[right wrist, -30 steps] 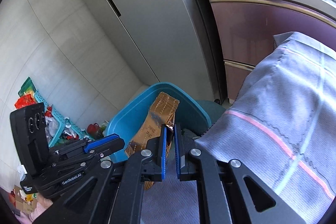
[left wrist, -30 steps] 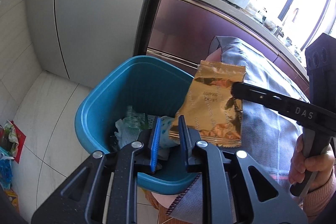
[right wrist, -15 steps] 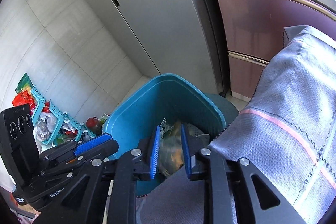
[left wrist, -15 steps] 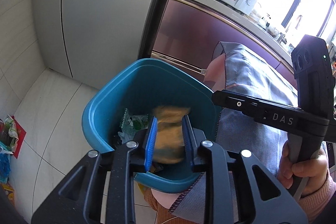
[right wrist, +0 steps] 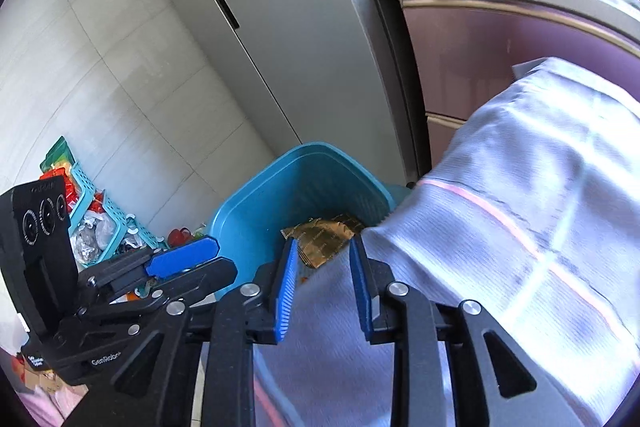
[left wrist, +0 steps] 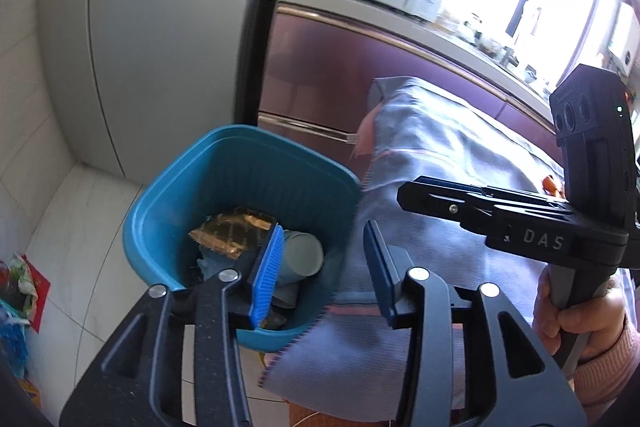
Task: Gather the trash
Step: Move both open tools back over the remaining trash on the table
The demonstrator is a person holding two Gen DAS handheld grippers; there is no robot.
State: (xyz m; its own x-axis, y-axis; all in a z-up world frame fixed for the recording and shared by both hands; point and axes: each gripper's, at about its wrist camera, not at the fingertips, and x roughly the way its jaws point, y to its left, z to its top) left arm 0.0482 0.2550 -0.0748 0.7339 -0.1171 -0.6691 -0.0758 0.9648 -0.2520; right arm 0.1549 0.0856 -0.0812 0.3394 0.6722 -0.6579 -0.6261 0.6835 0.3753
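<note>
Gold wrapper (left wrist: 232, 233): released since a second ago, when the right gripper pinched it above the bin; now lying inside the blue bin (left wrist: 168, 211) on other rubbish, beside a grey cup (left wrist: 302, 253). Left gripper (left wrist: 322, 267): jaws opening, partly apart, nothing between them. Right gripper (right wrist: 322, 285): jaws opening, narrower gap, empty, over the grey tablecloth (right wrist: 520, 207) at the bin's edge.

A: Right claw (right wrist: 323, 285) is opening, blue pads (right wrist: 286, 291) with nothing between them, over the grey cloth (right wrist: 520, 247).

B: Gold wrapper (right wrist: 324, 233) lies inside the teal bin (right wrist: 256, 211). Left claw (right wrist: 188, 259) sits low at left, fridge (right wrist: 288, 27) behind.
</note>
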